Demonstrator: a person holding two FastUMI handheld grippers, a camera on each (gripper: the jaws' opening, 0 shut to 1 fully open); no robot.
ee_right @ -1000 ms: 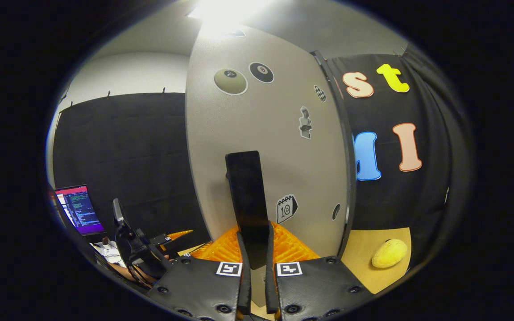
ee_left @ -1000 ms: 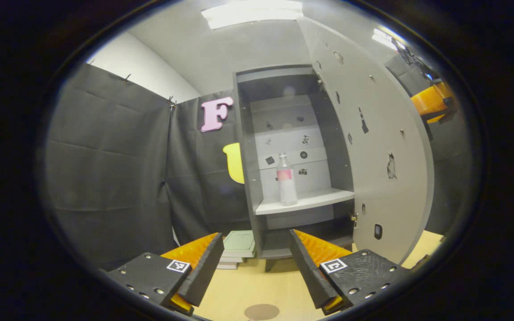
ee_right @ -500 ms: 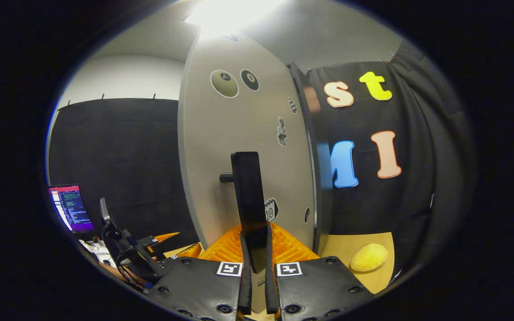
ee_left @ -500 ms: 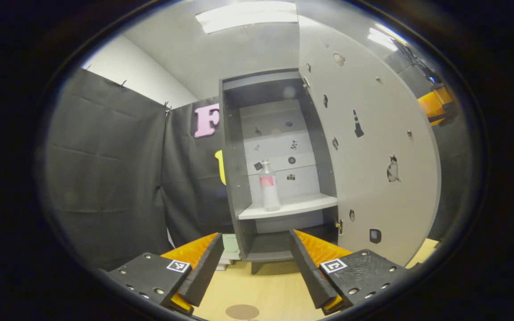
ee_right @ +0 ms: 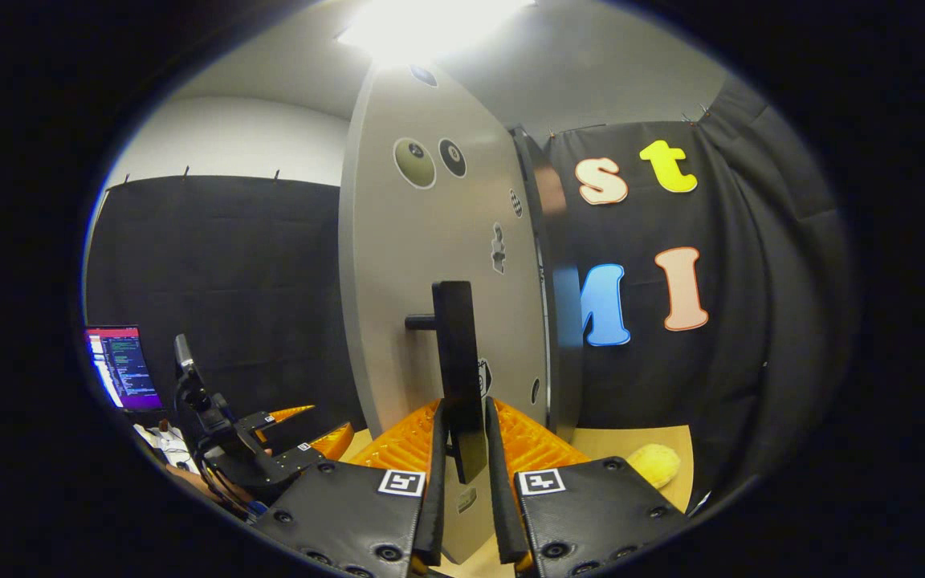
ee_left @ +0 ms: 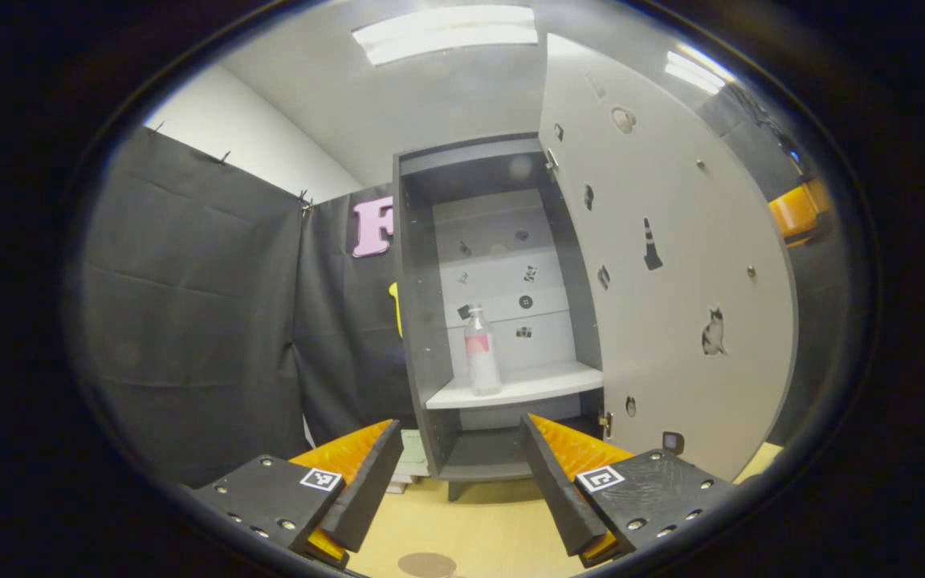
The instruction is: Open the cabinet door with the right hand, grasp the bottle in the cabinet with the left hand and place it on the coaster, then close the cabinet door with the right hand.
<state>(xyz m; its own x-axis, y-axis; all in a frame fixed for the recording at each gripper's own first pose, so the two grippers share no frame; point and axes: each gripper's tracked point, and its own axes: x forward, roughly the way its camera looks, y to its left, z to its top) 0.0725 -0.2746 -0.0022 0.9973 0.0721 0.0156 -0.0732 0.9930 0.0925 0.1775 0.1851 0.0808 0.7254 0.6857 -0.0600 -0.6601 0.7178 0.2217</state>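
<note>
The right gripper [ee_right: 462, 490] has its two fingers on either side of the door handle [ee_right: 456, 365], a dark upright bar that stands off the cabinet door [ee_right: 438, 265] on a short peg. A thin gap seems to show between the bar and each finger, so I cannot tell whether the fingers really press on it or only enclose it. I judge that the gripper is there because the handle is the only part by which the door can be swung and later pushed back.

The door stands wide open, turned away from the front of the cabinet [ee_left: 418, 321], so the opening step looks complete.

The left gripper [ee_left: 456, 490] is released, with its fingers spread wide and nothing between them. It hangs over the wooden table [ee_left: 478, 530], well apart from the cabinet, and it points toward the open compartment. This wide opening suits a round body, so I judge it is prepared for the grasp.

The bottle [ee_left: 481, 353] stands upright on the pale shelf [ee_left: 543, 384], near the shelf's left front corner and just beside the cabinet's left wall. The coaster [ee_left: 426, 564], a brown disc, lies at the near edge of the table, below the left gripper. The reach for the bottle is not yet begun.
</note>
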